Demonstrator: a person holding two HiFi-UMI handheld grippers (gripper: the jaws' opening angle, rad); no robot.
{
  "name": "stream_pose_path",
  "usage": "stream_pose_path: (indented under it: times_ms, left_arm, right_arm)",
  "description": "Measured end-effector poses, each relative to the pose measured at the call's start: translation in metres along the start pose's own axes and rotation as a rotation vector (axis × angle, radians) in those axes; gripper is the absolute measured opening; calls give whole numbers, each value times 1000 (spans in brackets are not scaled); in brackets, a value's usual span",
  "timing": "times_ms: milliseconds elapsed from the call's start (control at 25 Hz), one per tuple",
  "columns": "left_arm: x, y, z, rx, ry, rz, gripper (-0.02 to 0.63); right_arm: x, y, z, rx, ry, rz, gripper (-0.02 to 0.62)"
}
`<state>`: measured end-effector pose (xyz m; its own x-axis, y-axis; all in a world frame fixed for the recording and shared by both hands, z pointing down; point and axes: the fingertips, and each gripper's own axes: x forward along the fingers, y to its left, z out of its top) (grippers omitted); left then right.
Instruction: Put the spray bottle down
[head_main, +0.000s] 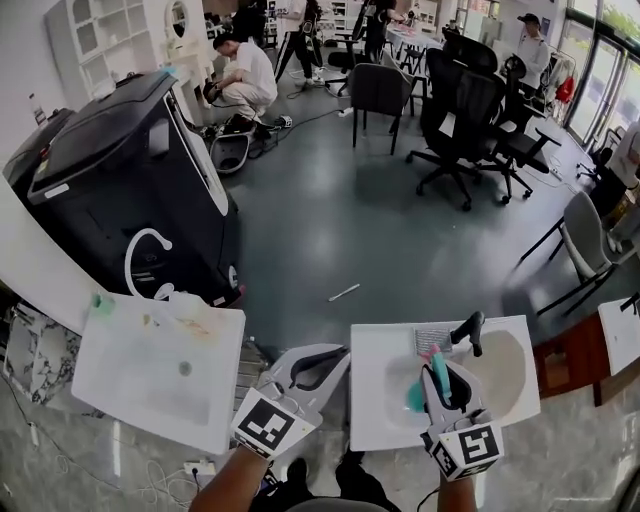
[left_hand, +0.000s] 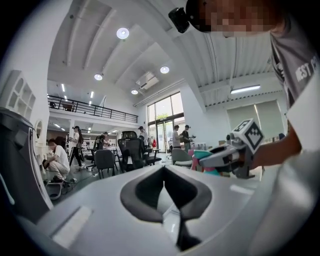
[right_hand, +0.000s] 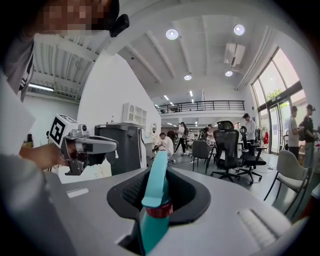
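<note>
A teal spray bottle (head_main: 438, 375) with a red collar and a pink part sits between the jaws of my right gripper (head_main: 455, 345), which is shut on it. In the right gripper view the spray bottle (right_hand: 152, 200) rises out of the right gripper (right_hand: 157, 195), head pointing away. It hangs over a white sink top (head_main: 385, 405) with an oval basin (head_main: 510, 370). My left gripper (head_main: 335, 358) hovers at that top's left edge, jaws apart and empty. The left gripper view shows the left gripper (left_hand: 165, 192) holding nothing and the spray bottle (left_hand: 205, 162) to the right.
A second white table (head_main: 160, 370) stands to the left, with a big black machine (head_main: 130, 190) behind it. A grey drain grid (head_main: 435, 340) lies on the sink top. Black office chairs (head_main: 470, 120) and a crouching person (head_main: 250, 80) are farther off on the grey floor.
</note>
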<state>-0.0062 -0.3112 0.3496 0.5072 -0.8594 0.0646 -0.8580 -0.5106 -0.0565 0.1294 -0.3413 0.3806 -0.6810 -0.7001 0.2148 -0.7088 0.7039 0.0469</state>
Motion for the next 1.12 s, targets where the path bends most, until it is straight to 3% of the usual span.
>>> stream_pose_path:
  times_ms: [720, 1120]
  left_arm:
    - [37, 37, -80, -41, 65, 111, 3]
    - [51, 43, -127, -18, 130, 139, 3]
  right_arm:
    - [108, -52, -99, 32, 13, 80, 87]
    - [155, -68, -142, 44, -50, 125, 87]
